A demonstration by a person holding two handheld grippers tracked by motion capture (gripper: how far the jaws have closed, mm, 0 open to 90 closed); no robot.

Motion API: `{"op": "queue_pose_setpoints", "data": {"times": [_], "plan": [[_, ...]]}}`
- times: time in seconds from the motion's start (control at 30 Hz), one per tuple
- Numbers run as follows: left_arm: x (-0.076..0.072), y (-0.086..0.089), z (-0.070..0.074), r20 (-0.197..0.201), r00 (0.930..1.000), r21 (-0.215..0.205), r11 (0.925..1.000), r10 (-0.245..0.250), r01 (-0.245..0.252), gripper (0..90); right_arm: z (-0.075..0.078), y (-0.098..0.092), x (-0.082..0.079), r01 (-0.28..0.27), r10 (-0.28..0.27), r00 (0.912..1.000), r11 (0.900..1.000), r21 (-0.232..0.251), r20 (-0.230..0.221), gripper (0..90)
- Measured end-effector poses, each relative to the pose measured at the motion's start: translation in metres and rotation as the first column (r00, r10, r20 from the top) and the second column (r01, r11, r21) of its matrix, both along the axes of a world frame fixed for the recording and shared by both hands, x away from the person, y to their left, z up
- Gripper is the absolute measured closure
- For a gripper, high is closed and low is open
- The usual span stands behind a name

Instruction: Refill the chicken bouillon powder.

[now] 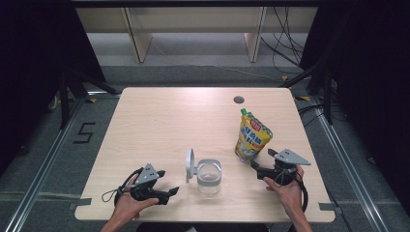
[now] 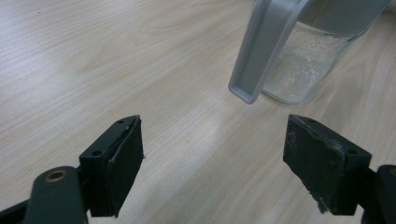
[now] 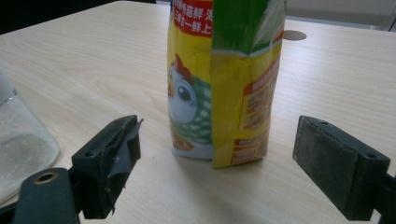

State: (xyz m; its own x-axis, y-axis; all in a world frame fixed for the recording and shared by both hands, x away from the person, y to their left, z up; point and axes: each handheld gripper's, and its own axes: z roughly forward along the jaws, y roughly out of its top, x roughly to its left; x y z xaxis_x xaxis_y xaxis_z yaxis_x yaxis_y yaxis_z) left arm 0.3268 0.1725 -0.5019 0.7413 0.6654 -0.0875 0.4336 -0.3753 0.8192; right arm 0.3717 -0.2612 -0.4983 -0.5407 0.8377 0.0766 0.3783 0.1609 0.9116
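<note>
Jaws on my left gripper [image 1: 167, 192] stand spread wide with nothing between them, hovering over bare wood near the front edge of the tabletop [image 1: 159, 121], left of centre. I see my left hand [image 1: 126, 203] wrapped around its body from below, the cable looping off toward the front left corner. Through the left gripper view, the gripper [image 2: 212, 158] points at the clear jar [image 2: 308, 60], which sits just ahead and slightly to one side, apart from both pads. The jar's grey flip lid [image 2: 264, 46] hangs open, tilted up off the rim, and a thin pale residue clings to the inside of the glass.

From the high view the jar [image 1: 209, 178] stands upright near the middle of the front edge, its lid [image 1: 190, 165] raised on the left side.

My right gripper [image 1: 255, 165] is also gaping, empty, held by my right hand [image 1: 286, 186] near the front right part of the tabletop. It faces the yellow pouch [image 1: 251, 137], which stands upright just beyond the jaw tips, right of the jar and clear of it. In the right gripper view, the gripper [image 3: 217, 161] frames the pouch [image 3: 224, 93]: cartoon chicken print, green top, red label. The pouch sits ahead of the pads, touching neither. A round cable hole [image 1: 239, 100] lies near the far edge.
</note>
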Motion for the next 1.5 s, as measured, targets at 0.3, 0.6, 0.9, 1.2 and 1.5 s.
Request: {"op": "queue_pose_setpoints", "data": {"times": [0.3, 0.6, 0.9, 1.2, 1.5], "plan": [[0.001, 0.002, 0.0, 0.004, 1.0, 0.007, 1.0, -0.005, 0.005, 19.8, -0.003, 0.004, 0.007, 0.041, -0.041, 0.9991, 0.999, 0.008, -0.005, 16.0], [-0.001, 0.0, 0.0, 0.001, 1.0, -0.011, 0.9999, 0.001, -0.001, 19.8, -0.006, 0.007, 0.015, 0.044, -0.045, 0.9988, 0.999, 0.024, 0.018, 15.9], [-0.001, -0.002, 0.0, -0.014, 0.9998, -0.024, 0.9997, 0.01, -0.011, 19.8, -0.009, 0.008, 0.023, 0.039, -0.038, 0.9974, 0.999, -0.008, 0.061, 15.9], [-0.001, -0.002, -0.001, 0.004, 1.0, -0.015, 0.9999, -0.002, 0.002, 19.8, -0.011, 0.014, 0.028, 0.037, -0.039, 0.9973, 0.999, 0.022, 0.062, 15.9], [-0.001, -0.002, -0.001, 0.006, 1.0, -0.009, 1.0, -0.001, 0.001, 19.8, -0.015, 0.019, 0.034, 0.055, -0.057, 0.9965, 0.998, 0.042, 0.061, 16.0]]}}
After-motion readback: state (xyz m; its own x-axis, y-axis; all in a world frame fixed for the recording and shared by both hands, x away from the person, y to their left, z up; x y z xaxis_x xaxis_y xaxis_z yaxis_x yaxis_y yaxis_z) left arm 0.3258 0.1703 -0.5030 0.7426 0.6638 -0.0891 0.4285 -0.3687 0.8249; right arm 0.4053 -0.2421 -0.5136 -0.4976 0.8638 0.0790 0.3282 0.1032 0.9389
